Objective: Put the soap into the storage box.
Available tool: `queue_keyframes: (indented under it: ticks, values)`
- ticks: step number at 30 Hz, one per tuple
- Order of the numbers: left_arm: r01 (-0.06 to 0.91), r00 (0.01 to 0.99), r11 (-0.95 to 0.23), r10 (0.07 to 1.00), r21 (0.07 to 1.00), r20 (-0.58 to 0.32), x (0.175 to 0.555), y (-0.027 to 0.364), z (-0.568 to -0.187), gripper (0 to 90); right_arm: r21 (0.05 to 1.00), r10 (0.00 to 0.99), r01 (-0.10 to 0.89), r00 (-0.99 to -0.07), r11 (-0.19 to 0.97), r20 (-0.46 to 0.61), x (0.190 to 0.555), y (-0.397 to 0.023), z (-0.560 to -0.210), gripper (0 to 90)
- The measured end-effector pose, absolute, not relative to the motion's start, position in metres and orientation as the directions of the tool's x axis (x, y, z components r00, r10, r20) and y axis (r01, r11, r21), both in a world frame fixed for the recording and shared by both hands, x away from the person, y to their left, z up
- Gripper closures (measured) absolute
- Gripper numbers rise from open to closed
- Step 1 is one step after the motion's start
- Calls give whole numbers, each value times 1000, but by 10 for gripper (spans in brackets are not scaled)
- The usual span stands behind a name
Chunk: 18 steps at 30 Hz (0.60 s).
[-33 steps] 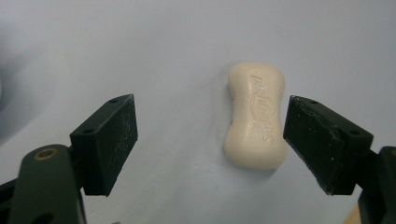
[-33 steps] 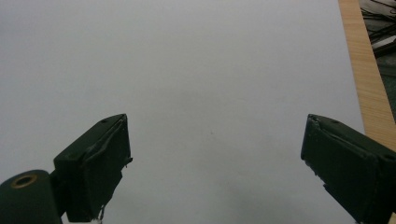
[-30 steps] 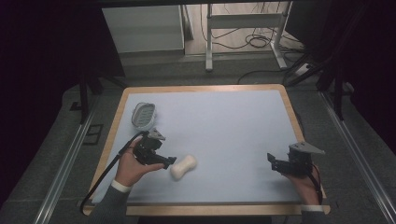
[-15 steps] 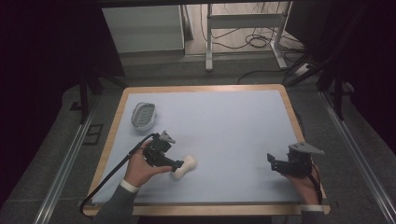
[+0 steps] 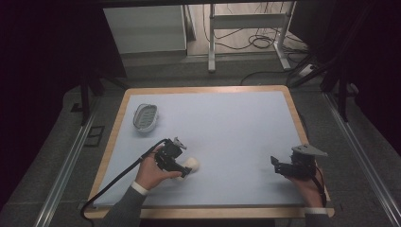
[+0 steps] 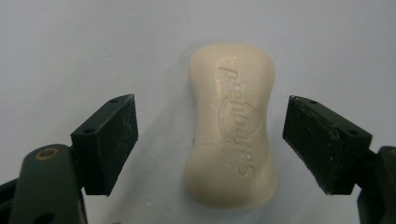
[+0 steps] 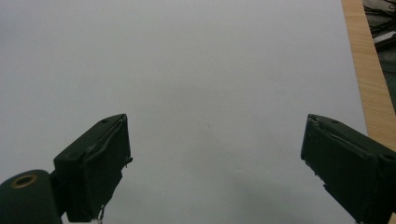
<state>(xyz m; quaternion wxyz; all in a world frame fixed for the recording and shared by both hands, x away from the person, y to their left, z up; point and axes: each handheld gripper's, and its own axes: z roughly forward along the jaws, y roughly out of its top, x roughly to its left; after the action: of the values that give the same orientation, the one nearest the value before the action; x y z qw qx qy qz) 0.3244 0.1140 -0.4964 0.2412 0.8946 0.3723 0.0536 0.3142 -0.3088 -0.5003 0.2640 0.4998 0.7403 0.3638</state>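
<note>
Jaws, left: your left gripper (image 6: 210, 140) stands wide open, one jaw on each side of the soap bar (image 6: 231, 126), and grips nothing; there is a clear gap between each pad and the soap.
Soap: it lies flat on the blue mat (image 6: 70, 46) between your left jaws, lengthwise along them, its lettered face up and its waisted middle level with the pads. In the high view the soap bar (image 5: 190, 165) sits just ahead of the left gripper (image 5: 182, 171).
Jaws, right: your right gripper (image 7: 212, 163) is also spread wide and holds nothing; bare mat (image 7: 187, 70) lies between and beyond its jaws.
Right of the right jaws: the wooden table edge (image 7: 369, 84) runs past the outer jaw.
In the way: nothing lies between either left pad and the soap.
Other things: a grey soap dish (image 5: 144, 116) sits on the mat beyond and to the left of your left jaws, well apart from the soap.
Right gripper, high view: the right gripper (image 5: 275, 165) rests near the mat's near right corner, well apart from the soap.
</note>
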Motion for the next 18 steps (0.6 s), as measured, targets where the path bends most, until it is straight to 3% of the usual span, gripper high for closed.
queue_keyframes:
  ticks: [9, 16, 18]
  values:
    - [648, 724, -629, 684, 430, -91, 327, 103, -507, 235, 804, 933, 548, -359, 231, -24, 314, -310, -501, 81]
    - [651, 725, -639, 683, 409, -87, 325, 99, -511, 313, 804, 935, 549, -354, 227, -22, 314, -311, -500, 81]
    - [651, 726, -644, 682, 403, -82, 323, 98, -511, 373, 805, 935, 548, -355, 227, -22, 314, -312, -500, 81]
